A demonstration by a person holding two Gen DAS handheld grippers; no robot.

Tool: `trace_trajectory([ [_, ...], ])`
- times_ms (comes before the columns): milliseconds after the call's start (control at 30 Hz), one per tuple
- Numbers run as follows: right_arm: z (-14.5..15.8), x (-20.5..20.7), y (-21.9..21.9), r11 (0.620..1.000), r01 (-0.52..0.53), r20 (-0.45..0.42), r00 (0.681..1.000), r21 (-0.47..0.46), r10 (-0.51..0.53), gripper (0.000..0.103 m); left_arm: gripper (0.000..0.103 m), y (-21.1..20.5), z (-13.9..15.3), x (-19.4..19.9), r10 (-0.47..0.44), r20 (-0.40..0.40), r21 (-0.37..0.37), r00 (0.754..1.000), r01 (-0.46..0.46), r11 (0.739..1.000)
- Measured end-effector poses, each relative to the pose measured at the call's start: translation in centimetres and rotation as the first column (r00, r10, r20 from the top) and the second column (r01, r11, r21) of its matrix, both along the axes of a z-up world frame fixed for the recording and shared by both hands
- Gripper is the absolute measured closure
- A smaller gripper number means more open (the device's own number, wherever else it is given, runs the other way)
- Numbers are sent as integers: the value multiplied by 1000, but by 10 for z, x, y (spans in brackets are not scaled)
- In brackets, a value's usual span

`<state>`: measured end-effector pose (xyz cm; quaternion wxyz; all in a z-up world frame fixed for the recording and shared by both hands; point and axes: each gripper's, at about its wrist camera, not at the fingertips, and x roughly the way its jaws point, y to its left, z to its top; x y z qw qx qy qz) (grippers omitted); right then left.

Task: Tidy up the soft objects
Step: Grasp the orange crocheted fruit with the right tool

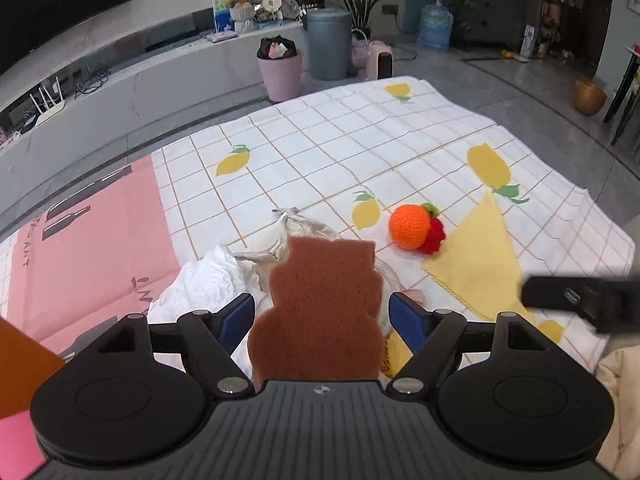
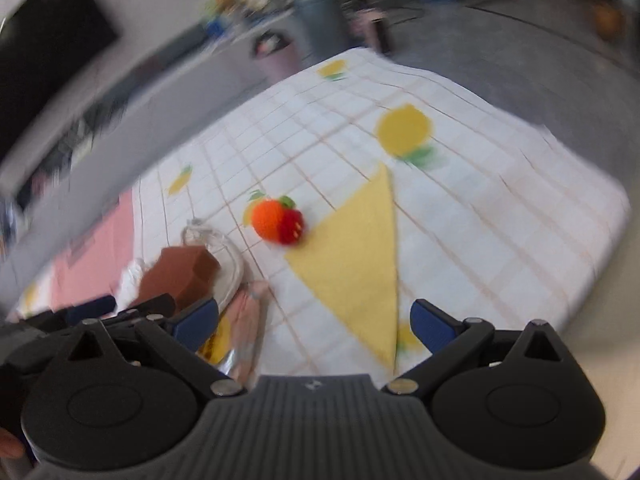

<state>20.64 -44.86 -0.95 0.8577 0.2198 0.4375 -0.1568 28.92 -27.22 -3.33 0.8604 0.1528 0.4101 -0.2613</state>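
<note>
A brown scalloped sponge (image 1: 320,304) stands upright between the blue pads of my left gripper (image 1: 322,316). The jaws are wide and a gap shows on each side, so the pads do not press on it. Under it lies a crumpled white cloth (image 1: 208,280) with a clear drawstring bag (image 1: 304,228). A crocheted orange (image 1: 410,226) and a red strawberry (image 1: 434,238) sit further out, beside a folded yellow cloth (image 1: 476,264). My right gripper (image 2: 316,322) hangs open over that yellow cloth (image 2: 356,260), with nothing between its fingers. The right wrist view is blurred by motion.
A white lemon-print tablecloth (image 1: 360,140) covers the table, with a pink mat (image 1: 92,248) at its left. Beyond the far edge on the floor stand a pink bin (image 1: 280,72) and a grey bin (image 1: 328,44). A pinkish soft item (image 2: 248,320) lies near the sponge (image 2: 180,276).
</note>
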Motion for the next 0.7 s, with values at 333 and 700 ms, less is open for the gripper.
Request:
trace_trajectory([
  [333,-50,92,-29,985,-109,132,987,133,91,17,13,-13,-14,11,-65,-2,64,998,65,996],
  [700,-78,106,-8,972,-172,64,981,-161,185,34,13,-15,-31,17,-76,-28,75,997,78,994],
])
